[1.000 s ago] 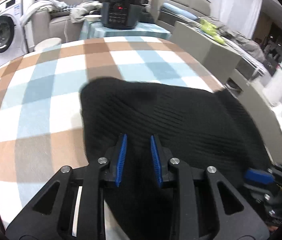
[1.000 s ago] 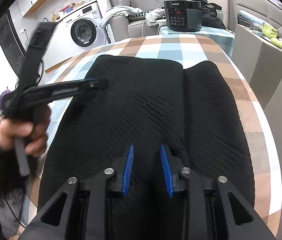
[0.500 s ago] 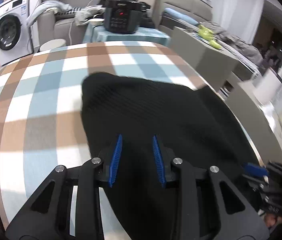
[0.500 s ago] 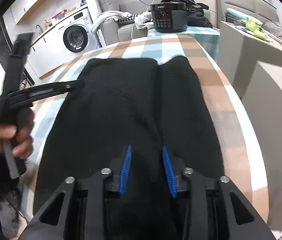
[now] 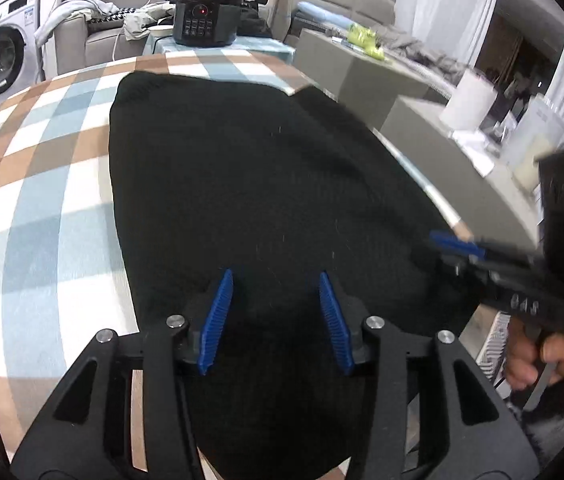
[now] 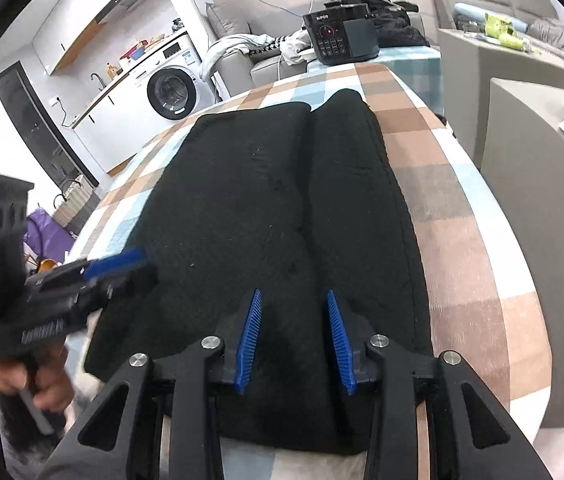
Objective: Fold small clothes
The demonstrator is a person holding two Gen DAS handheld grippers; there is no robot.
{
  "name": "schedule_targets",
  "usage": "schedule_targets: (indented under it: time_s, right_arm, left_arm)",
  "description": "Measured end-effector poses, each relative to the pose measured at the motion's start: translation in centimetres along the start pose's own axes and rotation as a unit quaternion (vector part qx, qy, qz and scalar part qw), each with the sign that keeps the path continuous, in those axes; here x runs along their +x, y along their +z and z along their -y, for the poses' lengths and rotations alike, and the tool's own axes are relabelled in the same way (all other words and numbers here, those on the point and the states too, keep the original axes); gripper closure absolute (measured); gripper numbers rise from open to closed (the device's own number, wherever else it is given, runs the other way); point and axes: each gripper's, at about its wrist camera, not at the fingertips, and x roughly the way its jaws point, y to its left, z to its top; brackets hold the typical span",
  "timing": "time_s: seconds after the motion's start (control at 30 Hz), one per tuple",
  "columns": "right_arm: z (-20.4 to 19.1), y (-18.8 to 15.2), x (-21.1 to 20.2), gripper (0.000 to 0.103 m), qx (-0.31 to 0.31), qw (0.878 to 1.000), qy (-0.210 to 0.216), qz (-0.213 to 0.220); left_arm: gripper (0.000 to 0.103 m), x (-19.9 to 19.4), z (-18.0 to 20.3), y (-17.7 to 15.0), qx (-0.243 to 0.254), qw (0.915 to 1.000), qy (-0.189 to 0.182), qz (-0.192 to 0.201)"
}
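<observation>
Black knit garment (image 6: 282, 208) flat on the checked bench (image 6: 466, 240)

It lies lengthwise with one side folded in along a seam-like crease. My left tongs (image 5: 276, 320) have just been opening — spread above its near edge, pinching nothing; my right tongs (image 6: 293, 340) have just been closing slightly, blue pads still apart, nothing between them. Beyond the bench stands a black cooker (image 6: 340, 38) reading "SUPOR" — a washing machine (image 6: 172, 92) sits further left.
</observation>
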Motion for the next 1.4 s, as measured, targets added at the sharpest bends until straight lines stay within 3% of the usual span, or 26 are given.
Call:
schedule_targets:
  time_s: [0.07,0.17,0.23,0.4,0.57,0.67,0.73,0.77,0.8,0.9,1.07,1.2,1.3,1.4]
  right_arm:
    - [-0.6,-0.2,0.0,0.098,-0.017,1.0,-0.001,0.011]
    - [-1.1,0.4,-1.4,0.099,-0.02,0.998,0.03,0.046]
    - [-1.5,0.7,-2.9,0.099,-0.026,0.997,0.025,0.073]
    - [-0.5,0.1,0.3,0.098,-0.017,1.0,-0.017,0.003]
    - [0.8,-1.0,-1.6,0.079,0.042,0.999,0.028,0.006]
    - [1.1,-2.3,-2.4,0.077,0.044,0.998,0.037,0.01]
    - [1.0,-2.7,-2.3,0.079,0.037,0.998,0.033,0.026]
    - [0.7,-2.8,-2.2,0.092,0.032,0.999,0.024,0.033]
    - [0.3,-2.7,-2.3,0.098,0.025,0.999,0.022,0.036]
    - [-1.1,-1.7,-4.2,0.098,-0.007,0.996,0.033,0.083]
    - [0.0,-1.9,-1.3,0.098,0.008,1.0,-0.011,0.023]
    - [0.7,-2.1,-3.1,0.09,0.038,0.998,0.006,0.044]
    - [2.2,-2.4,-4.1,0.081,0.072,0.996,-0.003,0.058]
    - [3.6,-2.5,-4.3,0.06,0.103,0.992,-0.014,0.066]
  left_arm:
    - [0.061,-0.3,0.6,-0.8,0.002,1.0,0.007,0.002]
    - [0.061,-0.6,0.6,-1.2,-0.007,1.0,0.006,-0.001]
    - [0.061,-0.8,0.8,-1.5,-0.007,1.0,0.004,-0.001]
    - [0.06,-0.4,0.6,-1.2,-0.006,0.9999,0.009,-0.005]
    - [0.06,-1.4,0.4,-1.4,-0.017,0.9998,0.005,-0.01]
    - [0.06,-2.0,0.7,-2.2,-0.017,0.9998,-0.001,-0.011]
    - [0.06,-2.3,1.2,-2.9,-0.016,0.9998,-0.004,-0.012]
    - [0.06,-2.5,1.3,-3.2,-0.015,0.9998,-0.004,-0.011]
    - [0.06,-2.5,1.4,-3.4,-0.014,0.9998,-0.002,-0.011]
    - [0.06,-2.9,1.3,-3.7,-0.018,0.9998,-0.005,-0.012]
    - [0.06,-3.1,1.2,-4.1,-0.015,0.9998,0.002,-0.013]
    - [0.06,-3.5,0.8,-4.5,-0.019,0.9997,0.004,-0.015]
    - [0.06,-3.8,0.2,-4.5,-0.031,0.9995,0.003,-0.01]
    - [0.06,-4.1,-0.9,-4.2,-0.054,0.9985,0.003,-0.003]
